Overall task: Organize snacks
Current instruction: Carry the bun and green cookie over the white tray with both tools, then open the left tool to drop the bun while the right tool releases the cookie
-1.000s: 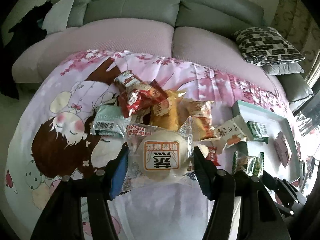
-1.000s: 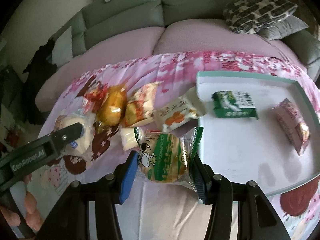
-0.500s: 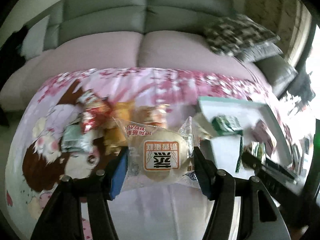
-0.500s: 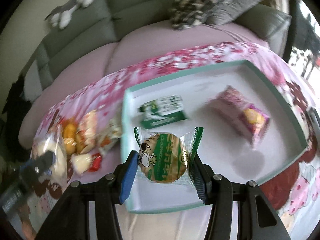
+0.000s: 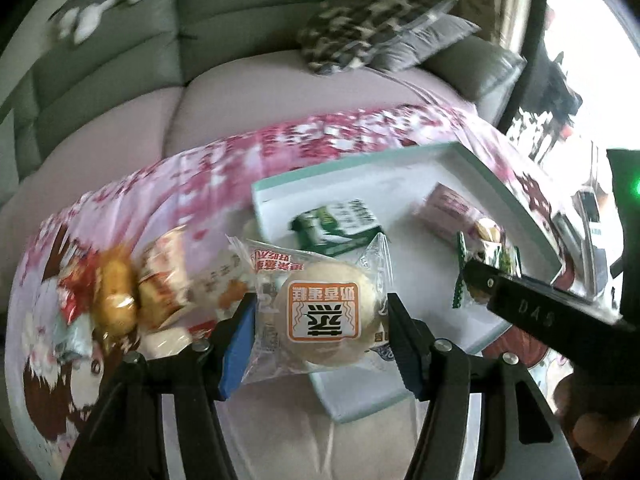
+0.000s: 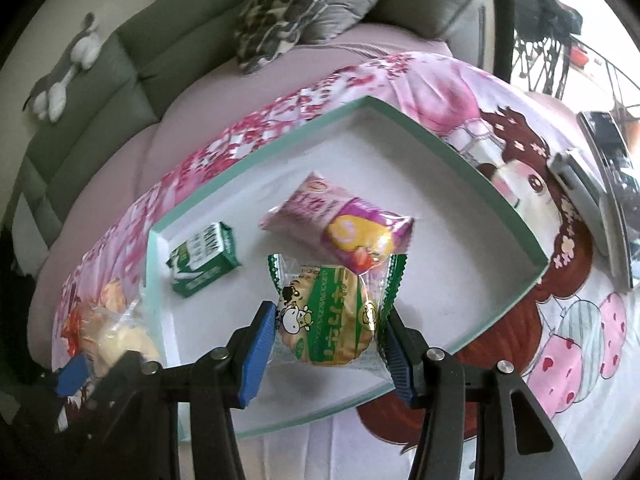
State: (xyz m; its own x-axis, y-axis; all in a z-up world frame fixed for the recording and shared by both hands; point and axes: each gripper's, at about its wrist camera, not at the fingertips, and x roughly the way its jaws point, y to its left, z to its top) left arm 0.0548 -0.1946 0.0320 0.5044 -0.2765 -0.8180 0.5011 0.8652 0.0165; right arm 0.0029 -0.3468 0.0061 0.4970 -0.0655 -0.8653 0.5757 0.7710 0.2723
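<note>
The left gripper (image 5: 322,320) clamps a round pale bun (image 5: 326,322) in clear crinkly wrap over the near corner of the shallow mint-rimmed tray (image 6: 460,152); the right gripper (image 6: 326,336) pinches a green-printed biscuit packet (image 6: 334,314) above the tray's white floor. Inside the tray lie a small green carton (image 6: 206,258) and, just behind the held packet, a glossy pink pouch (image 6: 340,226). Loose wrapped snacks (image 5: 132,296) crowd the pink cartoon-print cloth (image 6: 568,320) left of the tray, with a grey sofa (image 5: 120,64) behind.
</note>
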